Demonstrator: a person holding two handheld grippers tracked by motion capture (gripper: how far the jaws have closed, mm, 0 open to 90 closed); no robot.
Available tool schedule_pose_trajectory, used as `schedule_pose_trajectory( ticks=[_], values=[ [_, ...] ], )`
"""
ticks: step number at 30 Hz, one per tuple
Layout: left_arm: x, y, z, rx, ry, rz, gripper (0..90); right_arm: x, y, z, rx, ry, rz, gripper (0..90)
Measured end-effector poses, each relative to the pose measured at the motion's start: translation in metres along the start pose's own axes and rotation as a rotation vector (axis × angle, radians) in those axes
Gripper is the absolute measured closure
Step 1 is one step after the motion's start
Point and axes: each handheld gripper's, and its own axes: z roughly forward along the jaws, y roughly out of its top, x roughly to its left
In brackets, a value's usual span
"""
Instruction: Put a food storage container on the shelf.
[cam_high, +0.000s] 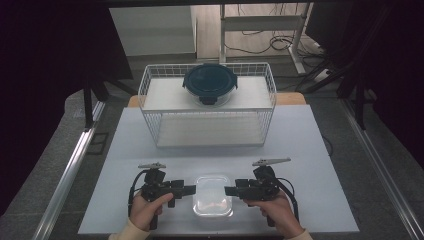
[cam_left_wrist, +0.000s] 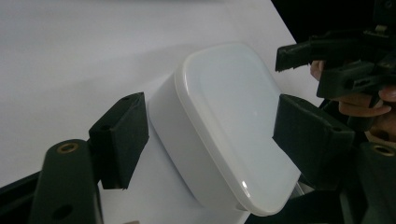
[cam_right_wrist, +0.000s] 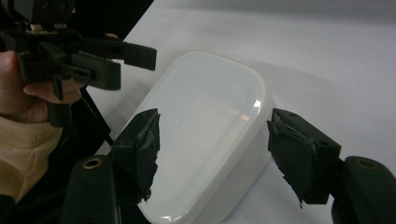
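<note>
White lidded container (cam_high: 213, 195) lies flat, long axis running toward wire basket (cam_high: 207, 102).

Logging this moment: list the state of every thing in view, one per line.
White container: lid on, flat on table, between both grippers.
Round container: dark lid on, upright on the wire rack's top.
Wire rack: upright on table.
Left hand-held gripper: open.
Right hand-held gripper: open.
</note>
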Motion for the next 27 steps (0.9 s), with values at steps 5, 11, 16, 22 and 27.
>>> schedule_pose_trajectory(
  ticks=[5,11,16,22,27],
  values=[
    [0.006,-0.003,0.003,0.011,-0.03,-0.047,30.0,-0.004,-0.003,0.007,0.006,-0.001,0.044,36.9],
    [0.01,-0.006,0.008,0.028,-0.059,-0.074,33.8,-0.007,-0.008,0.009,0.007,0.015,0.065,40.3],
    [0.015,-0.007,0.012,0.034,-0.093,-0.11,37.8,-0.008,-0.011,0.012,0.025,0.017,0.073,43.5],
    [0.017,-0.011,0.015,0.057,-0.148,-0.134,50.0,-0.01,-0.014,0.012,0.024,0.027,0.104,52.1],
    [0.018,-0.012,0.015,0.046,-0.136,-0.145,60.2,-0.014,-0.018,0.012,0.007,0.032,0.15,62.9]
  ],
)
